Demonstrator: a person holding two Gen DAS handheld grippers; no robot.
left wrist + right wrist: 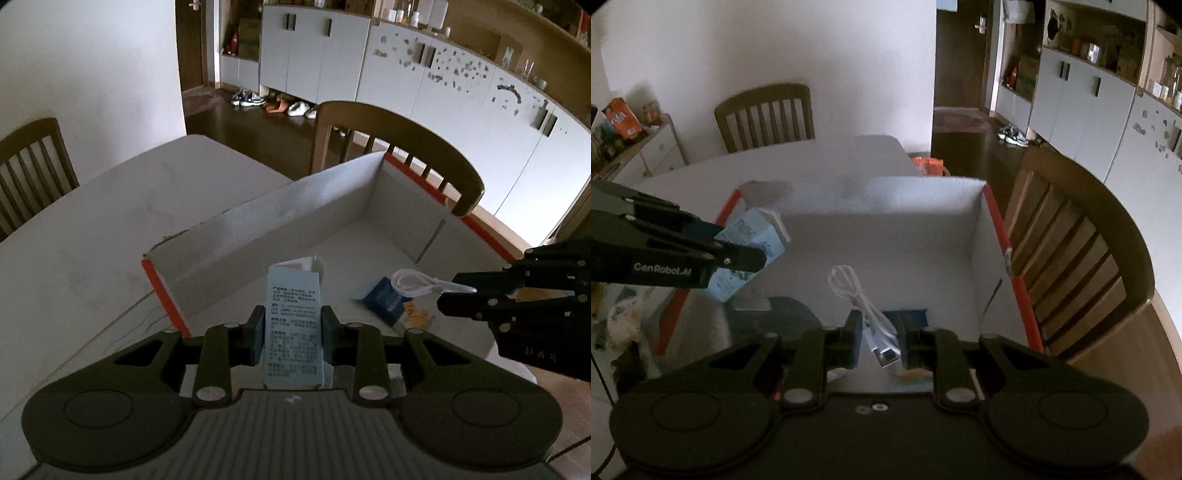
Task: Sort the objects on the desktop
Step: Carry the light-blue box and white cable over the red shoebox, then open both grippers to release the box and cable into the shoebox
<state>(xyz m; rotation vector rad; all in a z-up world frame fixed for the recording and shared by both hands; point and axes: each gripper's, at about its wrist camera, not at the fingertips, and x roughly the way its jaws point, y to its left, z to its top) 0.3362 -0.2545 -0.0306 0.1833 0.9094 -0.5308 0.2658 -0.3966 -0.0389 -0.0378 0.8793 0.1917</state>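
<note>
Over white bench (pixel 92 229) w/ open box (pixel 295 210): left tongs (pixel 293 332) clamp carton (pixel 293 325), right tongs (pixel 879 341) pinch cable (pixel 864 299); chairs, cabinets behind.

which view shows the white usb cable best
The right wrist view: the coiled white USB cable sits centred between the right claw's fingers, loop and silver plug clearly visible, over the white cardboard box with red edges. The left wrist view shows only its loop poking sideways from that claw.
</note>
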